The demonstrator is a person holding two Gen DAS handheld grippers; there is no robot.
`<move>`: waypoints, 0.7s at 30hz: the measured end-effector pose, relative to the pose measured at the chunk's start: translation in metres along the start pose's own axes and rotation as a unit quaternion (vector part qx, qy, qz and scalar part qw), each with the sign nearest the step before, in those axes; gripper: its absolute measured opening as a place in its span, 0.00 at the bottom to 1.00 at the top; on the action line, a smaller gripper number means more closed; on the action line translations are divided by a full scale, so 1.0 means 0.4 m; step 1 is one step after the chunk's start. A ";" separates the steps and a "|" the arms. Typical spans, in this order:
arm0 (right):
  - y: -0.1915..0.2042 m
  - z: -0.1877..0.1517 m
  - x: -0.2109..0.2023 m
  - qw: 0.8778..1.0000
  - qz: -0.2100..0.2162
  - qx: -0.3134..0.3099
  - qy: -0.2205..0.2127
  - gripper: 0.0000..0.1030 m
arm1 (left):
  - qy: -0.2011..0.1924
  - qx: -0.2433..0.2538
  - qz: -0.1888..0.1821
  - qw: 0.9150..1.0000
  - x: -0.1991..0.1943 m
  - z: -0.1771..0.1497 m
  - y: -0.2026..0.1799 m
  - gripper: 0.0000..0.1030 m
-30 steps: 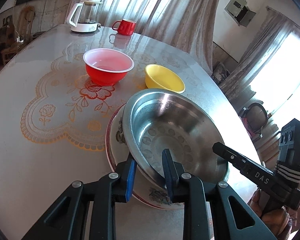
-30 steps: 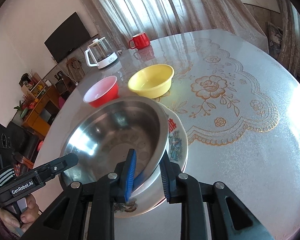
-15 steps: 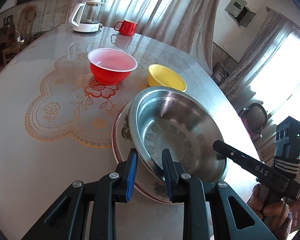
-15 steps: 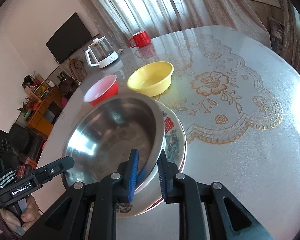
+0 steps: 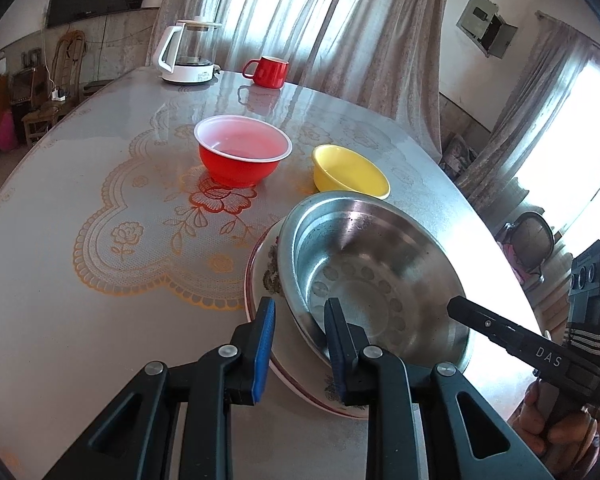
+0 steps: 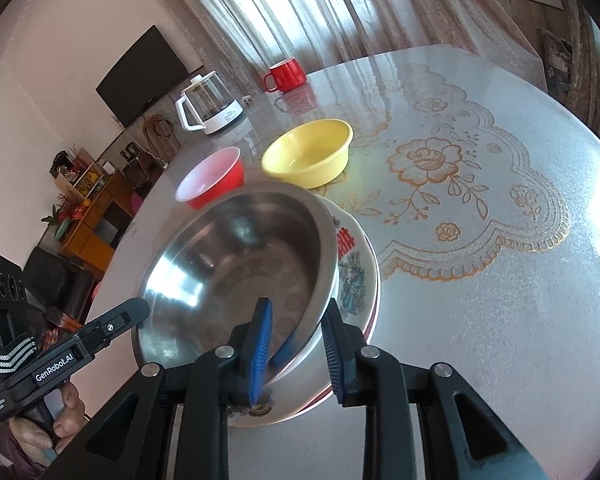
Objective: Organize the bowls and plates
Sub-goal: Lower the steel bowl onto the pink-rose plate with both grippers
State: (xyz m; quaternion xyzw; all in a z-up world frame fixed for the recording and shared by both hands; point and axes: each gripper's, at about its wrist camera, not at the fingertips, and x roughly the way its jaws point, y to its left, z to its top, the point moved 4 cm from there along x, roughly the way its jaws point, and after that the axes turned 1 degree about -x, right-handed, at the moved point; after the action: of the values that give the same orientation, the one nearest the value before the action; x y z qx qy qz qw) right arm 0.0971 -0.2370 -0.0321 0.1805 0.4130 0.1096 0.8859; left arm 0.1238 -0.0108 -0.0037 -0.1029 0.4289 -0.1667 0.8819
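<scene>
A large steel bowl (image 5: 374,276) sits tilted inside a patterned plate (image 6: 354,276) near the table's (image 5: 60,280) near edge, its rim resting on the plate's side nearest the person. Each gripper straddles that rim from the near side.

The left gripper (image 5: 300,340) has one blue pad outside the rim, over the plate, and the other inside the bowl; the gap is narrow, but the outer pad looks clear of the metal, so whether it truly clamps cannot be told. The right gripper (image 6: 296,344) also has the bowl's rim between its pads, and its jaws are opening, with daylight showing on both sides of the rim; it seems to be letting go.

The bowl lies straight ahead of both grippers, neither clearly nearer, rim running crosswise between the pads. So any coming move likely depends on backing each gripper straight off the rim.

Beyond the plate stand a yellow bowl (image 5: 350,172) and a red bowl (image 5: 242,152), apart from each other, toward the table's middle. At the far edge are a red mug (image 5: 270,71) and a glass kettle (image 5: 190,56).
</scene>
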 end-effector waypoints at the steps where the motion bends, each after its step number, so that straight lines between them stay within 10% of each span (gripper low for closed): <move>1: 0.001 -0.001 -0.003 1.000 -0.001 -0.002 -0.002 0.28 | -0.002 0.001 0.002 1.000 -0.001 0.000 0.000 0.25; 21: -0.025 0.035 -0.050 0.999 0.010 0.016 -0.049 0.39 | -0.020 0.028 0.026 0.999 -0.013 0.045 -0.005 0.33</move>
State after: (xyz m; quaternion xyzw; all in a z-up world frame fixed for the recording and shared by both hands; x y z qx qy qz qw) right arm 0.0957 -0.2560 -0.0140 0.2037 0.3688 0.1033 0.9010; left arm 0.1346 -0.0099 0.0114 -0.0705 0.4090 -0.1538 0.8967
